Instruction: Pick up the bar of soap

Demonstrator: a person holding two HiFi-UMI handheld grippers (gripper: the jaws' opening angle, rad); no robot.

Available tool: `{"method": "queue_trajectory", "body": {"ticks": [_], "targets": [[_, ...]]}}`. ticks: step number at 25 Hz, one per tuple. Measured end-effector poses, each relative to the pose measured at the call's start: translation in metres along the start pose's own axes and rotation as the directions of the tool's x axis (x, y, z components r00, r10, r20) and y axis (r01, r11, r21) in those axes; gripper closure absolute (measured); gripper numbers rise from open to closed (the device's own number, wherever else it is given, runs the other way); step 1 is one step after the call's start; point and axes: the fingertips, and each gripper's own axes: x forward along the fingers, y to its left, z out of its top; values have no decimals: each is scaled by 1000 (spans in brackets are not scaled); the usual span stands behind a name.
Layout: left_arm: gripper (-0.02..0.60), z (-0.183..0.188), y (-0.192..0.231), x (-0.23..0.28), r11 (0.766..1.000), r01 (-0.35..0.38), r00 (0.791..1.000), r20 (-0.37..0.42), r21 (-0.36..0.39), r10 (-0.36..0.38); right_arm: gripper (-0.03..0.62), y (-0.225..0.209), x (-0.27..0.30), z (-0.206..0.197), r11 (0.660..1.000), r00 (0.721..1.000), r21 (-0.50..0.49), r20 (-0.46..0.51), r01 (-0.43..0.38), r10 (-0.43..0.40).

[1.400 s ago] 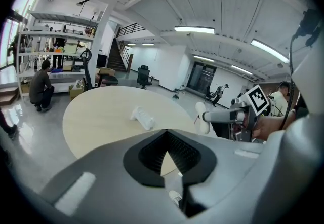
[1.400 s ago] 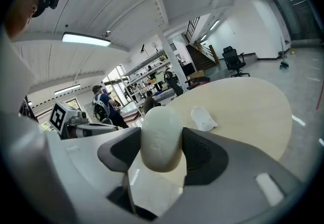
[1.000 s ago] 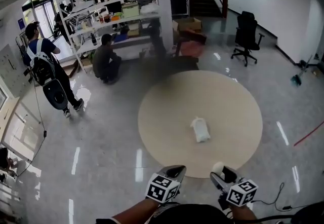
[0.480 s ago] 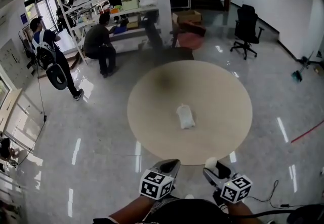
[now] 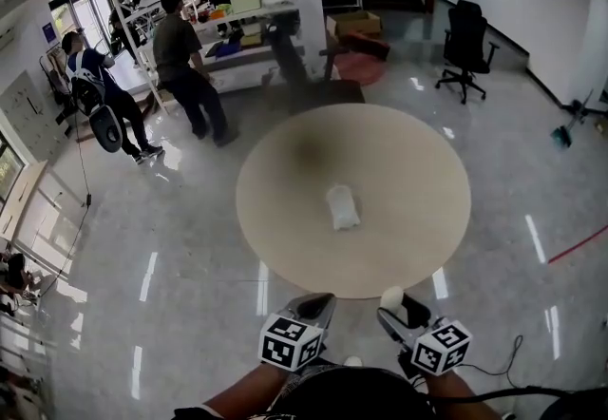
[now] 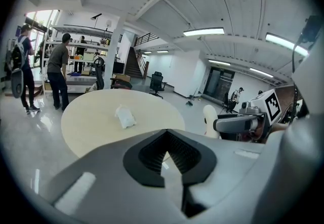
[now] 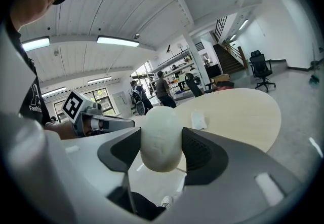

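A white oval bar of soap (image 7: 160,138) sits clamped between the black pads of my right gripper (image 7: 161,143). In the head view the soap (image 5: 390,296) shows as a pale knob at the tip of the right gripper (image 5: 395,306), held off the near edge of the round beige table (image 5: 418,171). The left gripper view also catches the soap (image 6: 209,119) at right. My left gripper (image 5: 318,305) hangs beside it, shut with nothing in it (image 6: 169,156). A white wrapped packet (image 5: 342,207) lies near the table's middle.
Glossy grey floor surrounds the table. Two people (image 5: 180,57) stand by the shelving (image 5: 237,0) at the back left. A black office chair (image 5: 465,47) stands at the back right. A red line (image 5: 575,247) marks the floor at right.
The table and packet have shifted left and up in the head view. The person who crouched by the shelves now stands. Both grippers keep their hold and place.
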Motion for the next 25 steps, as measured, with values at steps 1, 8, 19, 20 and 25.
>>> {"method": "queue_trajectory", "body": {"ticks": [1,8,19,20,25], "targets": [[574,-1,0,-1,1000,-1,1000,-1,1,1,330,1,0,-1,1000,1000,-1,0,-1,1],[574,-5,-8,-4,1000,0,1000,-4,15,0,330,3,-5,-3,1000,1000,-1,5,-7,7],[574,-7,-28,-18,1000,-1,1000,-5,18,1,330,14,-25,-4,1000,1000,-14,-16,-13,13],[574,-6,-28,-18,1000,-1,1000,-6,18,1,330,15,-26,-3,1000,1000,-15,-16,-13,13],[574,-16,-29,-14,1000,1,1000,-15,23,-1,330,13,-26,-12,1000,1000,-8,-4,-13,13]]}}
